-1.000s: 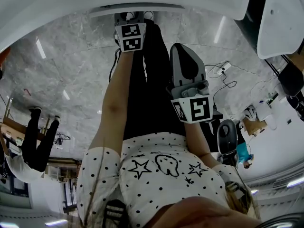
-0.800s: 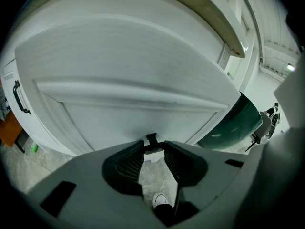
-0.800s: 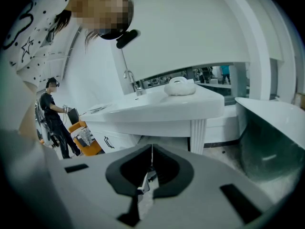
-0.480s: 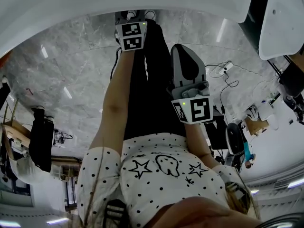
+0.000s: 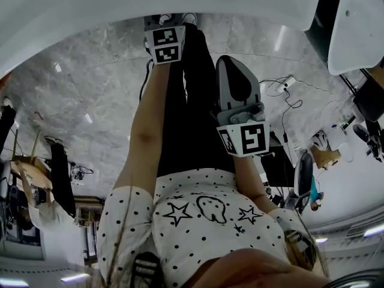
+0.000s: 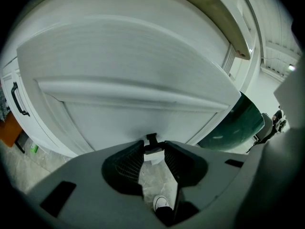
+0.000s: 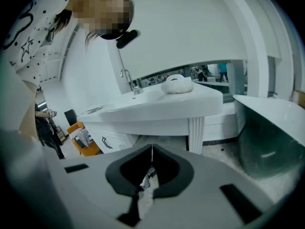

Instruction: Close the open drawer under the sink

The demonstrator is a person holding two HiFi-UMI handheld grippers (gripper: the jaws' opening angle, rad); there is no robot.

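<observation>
Right now both my arms hang straight down over the marble floor (image 5: pixel 90 101), so I judge that the closing push has not begun.

The left gripper (image 6: pixel 154 144) points down past my shoe (image 6: pixel 162 203). Its fingers (image 6: pixel 128 163) stand narrowly apart, with only floor showing in the slot. A small dark piece sits at the tips, and I cannot tell what it is. The right gripper (image 7: pixel 151 151) has its fingers (image 7: pixel 169 168) pressed together on nothing. It looks across at the sink (image 7: pixel 157 104) and its tap (image 7: pixel 127 80).

The drawer front (image 6: pixel 143 118), as I take the broad white panel to be, fills the left gripper view just ahead of the tips, under the overhanging edge of the worktop (image 6: pixel 209 27). I cannot make out how far it stands open. Neither gripper touches it.

Next I need to lift the left gripper and set the flat of its fingers against that panel near its middle. Then I press squarely inward, so that the drawer runs straight and does not skew on its slides.
</observation>
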